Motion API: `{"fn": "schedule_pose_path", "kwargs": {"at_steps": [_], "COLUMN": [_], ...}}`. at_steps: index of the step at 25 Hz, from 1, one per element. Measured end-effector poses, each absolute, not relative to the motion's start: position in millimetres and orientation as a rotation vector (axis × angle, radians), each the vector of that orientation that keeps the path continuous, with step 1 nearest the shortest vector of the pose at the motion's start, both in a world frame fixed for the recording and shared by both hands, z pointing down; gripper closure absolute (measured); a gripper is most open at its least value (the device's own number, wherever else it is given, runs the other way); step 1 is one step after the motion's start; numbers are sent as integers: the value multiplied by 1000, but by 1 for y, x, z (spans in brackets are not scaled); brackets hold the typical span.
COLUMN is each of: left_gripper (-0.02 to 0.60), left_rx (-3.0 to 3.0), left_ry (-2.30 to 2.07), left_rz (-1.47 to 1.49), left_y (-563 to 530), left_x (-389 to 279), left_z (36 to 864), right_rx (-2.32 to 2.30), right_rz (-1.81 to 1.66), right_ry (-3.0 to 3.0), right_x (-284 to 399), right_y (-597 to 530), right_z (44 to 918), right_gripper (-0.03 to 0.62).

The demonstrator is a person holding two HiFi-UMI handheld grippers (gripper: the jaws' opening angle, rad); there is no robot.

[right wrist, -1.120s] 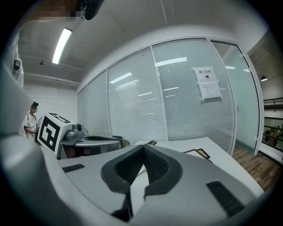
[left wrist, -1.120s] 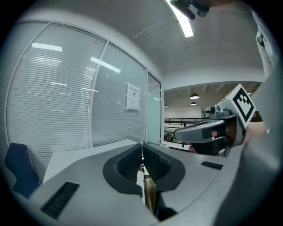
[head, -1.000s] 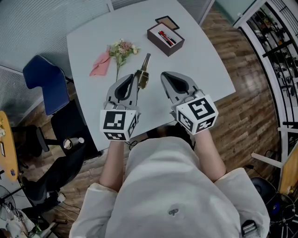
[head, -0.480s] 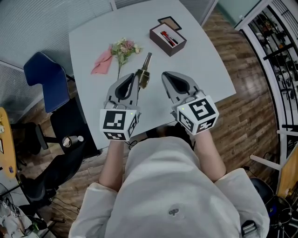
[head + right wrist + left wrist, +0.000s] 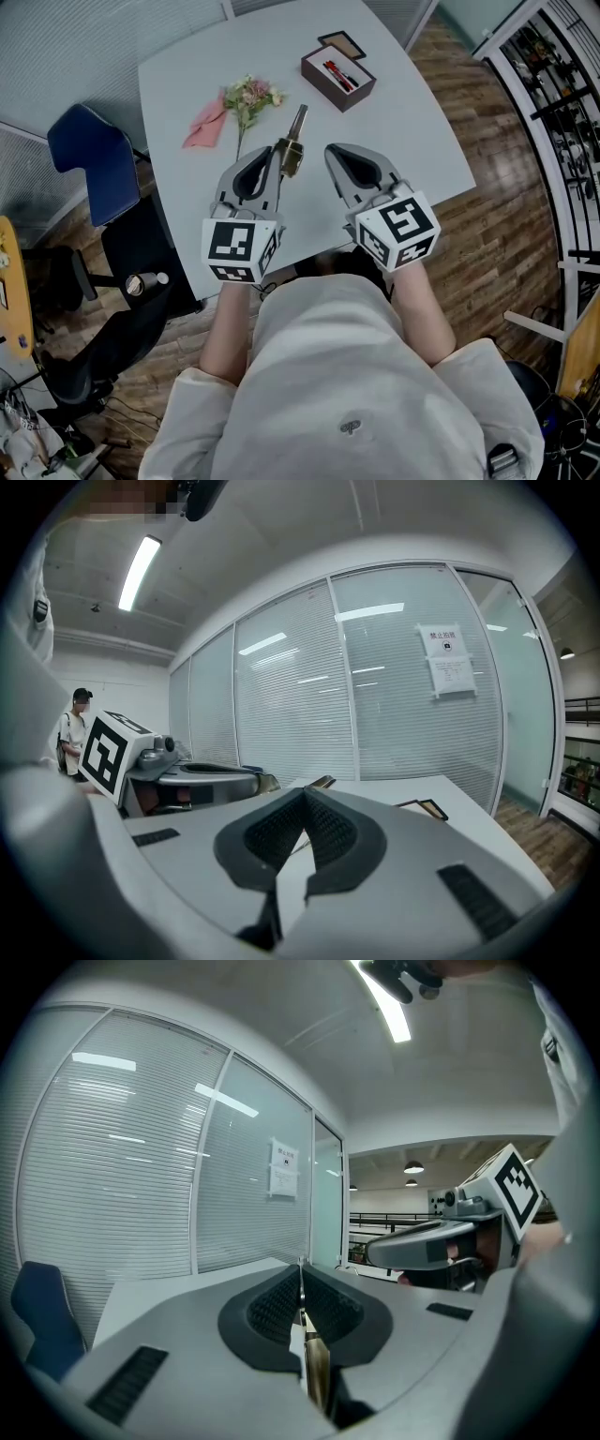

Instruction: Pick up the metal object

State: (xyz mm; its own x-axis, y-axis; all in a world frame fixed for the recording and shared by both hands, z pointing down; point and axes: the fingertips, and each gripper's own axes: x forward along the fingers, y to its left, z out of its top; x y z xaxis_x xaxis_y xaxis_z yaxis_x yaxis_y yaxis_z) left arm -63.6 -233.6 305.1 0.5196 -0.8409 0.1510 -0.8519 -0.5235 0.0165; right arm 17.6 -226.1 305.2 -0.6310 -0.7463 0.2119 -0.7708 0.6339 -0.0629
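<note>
The metal object, a slim brass-coloured piece, lies on the white table pointing away from me. My left gripper hovers level just left of it with its jaws shut and nothing between the pads. In the left gripper view a brass sliver of the object shows through the slot below the shut jaws of that gripper. My right gripper hangs just right of the object, also shut and empty. In the right gripper view the object's tip pokes out past the right gripper.
A small flower bunch and a pink napkin lie further back on the left. A dark box with red items and its lid sit at the back right. A blue chair stands left of the table.
</note>
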Motion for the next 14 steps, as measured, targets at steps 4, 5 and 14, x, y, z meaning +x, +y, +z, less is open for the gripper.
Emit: {"fn": "schedule_pose_path", "kwargs": {"at_steps": [4, 5, 14], "left_gripper": [557, 557, 557], "left_rx": [2660, 2659, 2663], "left_ry": [-1484, -1484, -1480], "left_rz": [191, 191, 193], "left_y": [-234, -234, -235], "left_x": [-63, -63, -59], "left_z": [306, 307, 309], "right_rx": [1257, 1257, 1258], "right_rz": [219, 220, 220], "right_ry": [-2689, -2689, -2684], "right_x": [18, 18, 22], "right_y": [-226, -227, -229], "right_z": [305, 306, 310], "right_gripper": [592, 592, 592]}}
